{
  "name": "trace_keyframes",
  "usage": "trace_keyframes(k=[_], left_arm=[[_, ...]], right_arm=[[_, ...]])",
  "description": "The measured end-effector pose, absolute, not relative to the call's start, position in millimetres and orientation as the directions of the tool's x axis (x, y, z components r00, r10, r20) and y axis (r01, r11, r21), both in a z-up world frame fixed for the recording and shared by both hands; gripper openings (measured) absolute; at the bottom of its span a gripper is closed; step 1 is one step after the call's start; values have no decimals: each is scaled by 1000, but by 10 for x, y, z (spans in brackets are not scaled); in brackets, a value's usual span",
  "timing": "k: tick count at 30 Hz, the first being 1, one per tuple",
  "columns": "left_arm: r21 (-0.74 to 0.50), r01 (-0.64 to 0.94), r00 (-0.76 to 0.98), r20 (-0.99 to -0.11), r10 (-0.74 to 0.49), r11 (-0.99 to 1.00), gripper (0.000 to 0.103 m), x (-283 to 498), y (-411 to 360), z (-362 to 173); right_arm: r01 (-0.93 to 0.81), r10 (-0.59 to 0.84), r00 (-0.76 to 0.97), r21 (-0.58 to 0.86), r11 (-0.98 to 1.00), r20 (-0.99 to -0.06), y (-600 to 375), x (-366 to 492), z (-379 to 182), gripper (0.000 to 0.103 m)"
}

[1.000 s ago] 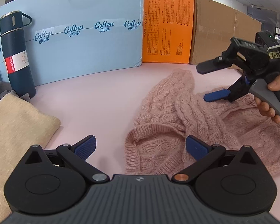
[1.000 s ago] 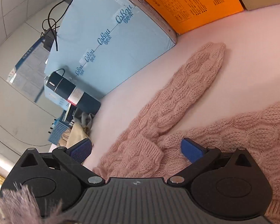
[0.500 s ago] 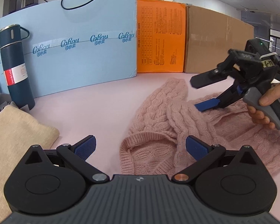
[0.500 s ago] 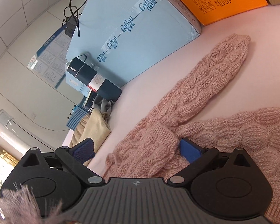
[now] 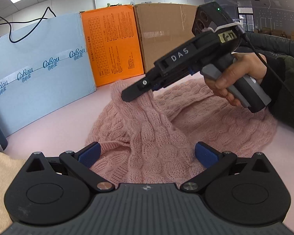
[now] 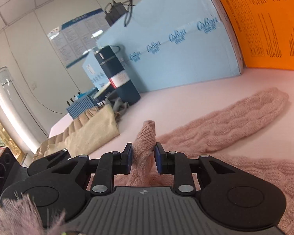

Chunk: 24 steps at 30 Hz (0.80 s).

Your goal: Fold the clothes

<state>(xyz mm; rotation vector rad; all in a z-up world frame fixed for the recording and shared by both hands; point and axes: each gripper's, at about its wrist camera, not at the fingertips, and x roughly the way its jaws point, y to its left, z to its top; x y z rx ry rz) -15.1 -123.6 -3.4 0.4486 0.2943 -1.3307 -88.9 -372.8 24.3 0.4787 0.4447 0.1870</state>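
Note:
A pink cable-knit sweater (image 5: 186,121) lies on the pink table. My right gripper (image 6: 143,157) is shut on a pinch of the sweater's knit (image 6: 146,137) and holds it raised off the table; in the left wrist view the right gripper (image 5: 139,92) lifts a ridge of fabric. One sleeve (image 6: 235,117) stretches flat toward the back right. My left gripper (image 5: 147,154) is open, low over the sweater's near part, with knit lying between its blue pads (image 5: 89,154).
A folded beige garment (image 6: 88,131) lies at the left. A dark blue flask (image 6: 117,78) stands behind it. Light blue (image 5: 39,74), orange (image 5: 111,47) and brown (image 5: 162,37) boxes wall the table's far side. My right hand (image 5: 233,82) holds the gripper handle.
My right gripper has closed on the sweater and lifted a fold of it. My left gripper has moved closer over the sweater and stays open.

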Motion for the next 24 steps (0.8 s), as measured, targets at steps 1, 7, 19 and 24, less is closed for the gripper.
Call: trace_keyframes(k=[1, 7, 19, 24], left_arm=[[143, 974, 220, -451, -865, 174, 103, -148, -1233, -34], [153, 971, 233, -463, -855, 182, 103, -169, -1263, -48], [112, 946, 325, -361, -874, 306, 103, 53, -1245, 264], [219, 933, 353, -398, -847, 287, 103, 143, -1907, 576]], right_arm=[[-101, 286, 899, 476, 874, -333, -3711, -904, 275, 22], [7, 172, 905, 418, 908, -389, -3809, -747, 184, 22], [-102, 206, 870, 246, 964, -447, -3501, -841, 278, 75], [-113, 291, 805, 347, 931, -517, -3542, -732, 89, 85]])
